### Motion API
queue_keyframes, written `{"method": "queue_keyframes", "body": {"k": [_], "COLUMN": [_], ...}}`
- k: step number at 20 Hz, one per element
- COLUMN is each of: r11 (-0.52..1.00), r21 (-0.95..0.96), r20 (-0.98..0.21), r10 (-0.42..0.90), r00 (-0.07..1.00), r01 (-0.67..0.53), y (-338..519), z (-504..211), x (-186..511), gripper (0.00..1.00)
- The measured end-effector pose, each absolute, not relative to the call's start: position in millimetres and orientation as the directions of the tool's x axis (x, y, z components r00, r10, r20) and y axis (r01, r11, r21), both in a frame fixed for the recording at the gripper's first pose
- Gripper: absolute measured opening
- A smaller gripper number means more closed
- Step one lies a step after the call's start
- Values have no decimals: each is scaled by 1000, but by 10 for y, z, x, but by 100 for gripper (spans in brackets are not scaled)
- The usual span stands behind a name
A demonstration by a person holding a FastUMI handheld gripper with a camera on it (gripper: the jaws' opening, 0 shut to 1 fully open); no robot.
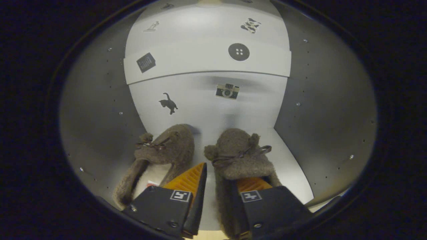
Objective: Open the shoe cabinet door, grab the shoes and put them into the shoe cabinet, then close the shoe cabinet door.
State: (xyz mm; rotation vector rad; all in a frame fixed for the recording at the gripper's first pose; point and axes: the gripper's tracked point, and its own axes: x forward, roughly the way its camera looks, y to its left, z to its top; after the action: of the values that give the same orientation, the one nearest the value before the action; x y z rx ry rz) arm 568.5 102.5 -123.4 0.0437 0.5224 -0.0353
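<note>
While the gripper [222, 178] points into the shoe cabinet [96, 110], its fingers stand apart with a clear gap between them. Farthest left is the cabinet's grey side wall, dotted with small holes and screws. Next comes the left slipper [160, 156], a fuzzy brown one with a small bow and a pale lining, lying on the cabinet's floor with its toe toward the back. The left finger [188, 181] sits over that slipper's heel opening, near its inner edge; whether it touches cannot be told. Bare floor shows through the gap between the fingers. The right finger [252, 185] lies at the heel opening of the right slipper [238, 156], seemingly tucked in behind its upper, while that slipper's inner side wall stands between the two fingers. Neither finger visibly presses on it. Beyond both slippers, the pale back panel [206, 76] carries stickers: a cat [168, 103], a camera [227, 91] and a button [239, 52].
</note>
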Motion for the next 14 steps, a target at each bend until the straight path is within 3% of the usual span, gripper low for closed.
{"method": "queue_keyframes", "body": {"k": [1,2,6,10,13,14], "r11": [999,998,999,1000,999,998], "r21": [21,19,18,11,10,12], "r20": [-487,-471,-393,-294,-256,-245], "r10": [-33,-38,-20,12,49,57], "r00": [873,881,919,956,965,968], "r01": [50,53,29,-10,-48,-56], "y": [1023,1011,1079,1168,1245,1265], "z": [-1190,-1138,-976,-731,-658,-632], "x": [5626,5546,5158,4535,3992,3818], "gripper": [53,56,66,65,100,100]}}
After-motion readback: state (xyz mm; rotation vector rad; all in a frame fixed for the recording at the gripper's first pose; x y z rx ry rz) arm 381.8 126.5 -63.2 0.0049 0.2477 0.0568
